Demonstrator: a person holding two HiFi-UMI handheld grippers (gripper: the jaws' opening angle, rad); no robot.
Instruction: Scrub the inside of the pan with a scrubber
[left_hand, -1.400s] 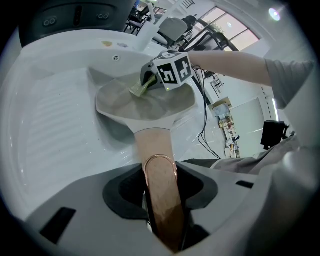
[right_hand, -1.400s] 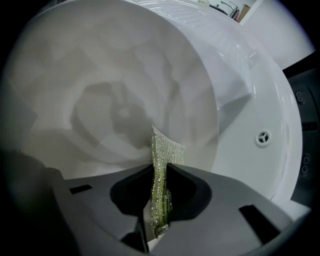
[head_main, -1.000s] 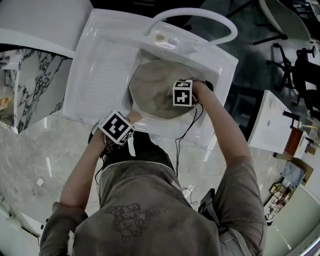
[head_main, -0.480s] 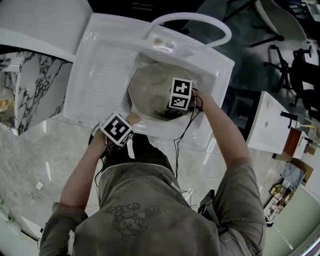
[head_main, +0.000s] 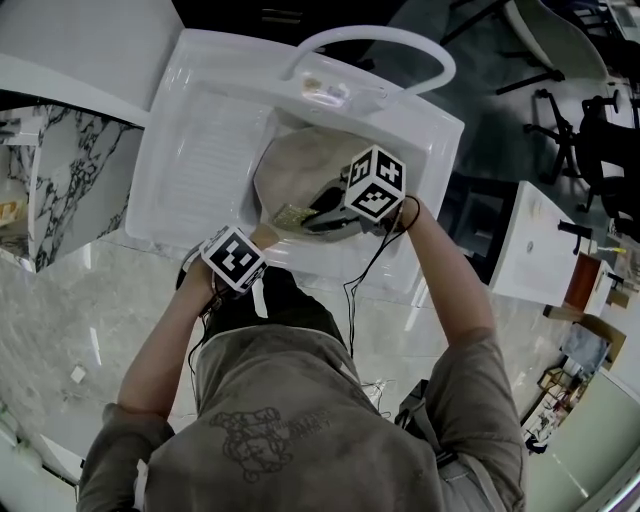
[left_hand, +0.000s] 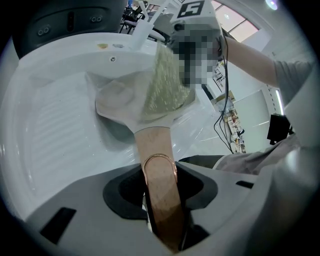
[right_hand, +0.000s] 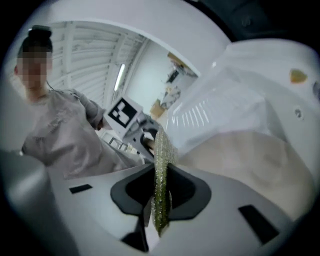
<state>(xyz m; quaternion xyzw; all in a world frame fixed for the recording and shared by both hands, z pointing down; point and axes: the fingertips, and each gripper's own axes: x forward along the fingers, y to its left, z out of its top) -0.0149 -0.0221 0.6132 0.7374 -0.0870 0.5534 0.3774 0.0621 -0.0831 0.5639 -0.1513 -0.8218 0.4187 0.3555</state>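
Over the round beige pan hangs a flat, glittery scrubber.

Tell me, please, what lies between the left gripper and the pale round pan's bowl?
The tan handle of the pale round pan, with a copper loop; the left gripper is shut on it, seen in the left gripper view.

Person wore a grey-brown short-sleeved T-shirt with a dark chest print; left gripper and right gripper were grey, each with a white black-marked cube and black cable.
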